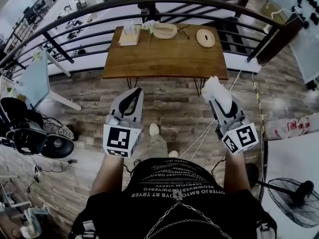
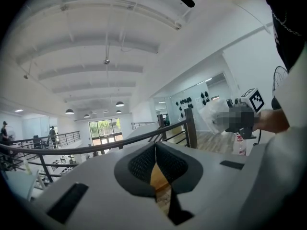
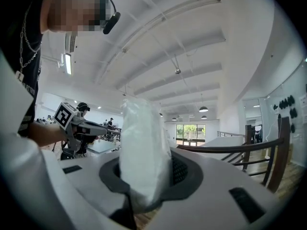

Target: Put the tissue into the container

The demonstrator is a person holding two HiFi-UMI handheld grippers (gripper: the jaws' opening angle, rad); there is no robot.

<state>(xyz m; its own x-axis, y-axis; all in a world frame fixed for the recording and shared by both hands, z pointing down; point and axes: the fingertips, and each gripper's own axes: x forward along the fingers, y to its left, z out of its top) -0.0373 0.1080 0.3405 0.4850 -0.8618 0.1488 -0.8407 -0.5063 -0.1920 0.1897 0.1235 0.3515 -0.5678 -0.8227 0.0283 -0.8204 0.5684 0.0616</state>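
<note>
White tissue gripped in my right gripper; left gripper closed, empty. Transport step. Next: reach the container, upper centre.

Person wears a black T-shirt with white lettering, a silver chain necklace, khaki trousers and white shoes.

Open-plan office loft: curved mezzanine railing, pendant lamps, wood-plank floor.
</note>
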